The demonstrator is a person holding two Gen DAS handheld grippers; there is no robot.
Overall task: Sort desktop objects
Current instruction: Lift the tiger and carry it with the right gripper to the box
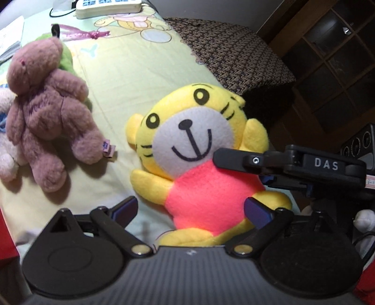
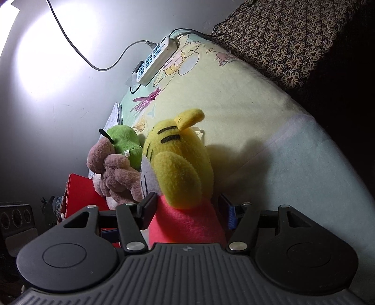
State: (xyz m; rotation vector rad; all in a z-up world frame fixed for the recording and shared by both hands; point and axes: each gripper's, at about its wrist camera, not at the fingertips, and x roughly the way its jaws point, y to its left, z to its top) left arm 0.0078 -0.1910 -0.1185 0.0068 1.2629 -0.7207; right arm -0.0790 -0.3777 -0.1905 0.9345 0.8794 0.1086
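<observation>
The yellow tiger toy [image 1: 201,164] lay face-up on the cloth [image 1: 121,70]. The right gripper [image 2: 185,211] pinched its pink body; the left gripper [image 1: 191,211] sat wide open, empty, beside the brown bear [image 1: 44,112].

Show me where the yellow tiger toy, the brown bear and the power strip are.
yellow tiger toy [image 1: 189,140], left wrist view, white muzzle.
brown bear [image 1: 44,105], left wrist view, chest.
power strip [image 2: 155,62], right wrist view, socket face.

Tiger plush [image 1: 196,150] lay on the tabletop [image 1: 131,70]; bear plush [image 1: 44,112] to its left, power strip [image 1: 107,7] behind.
</observation>
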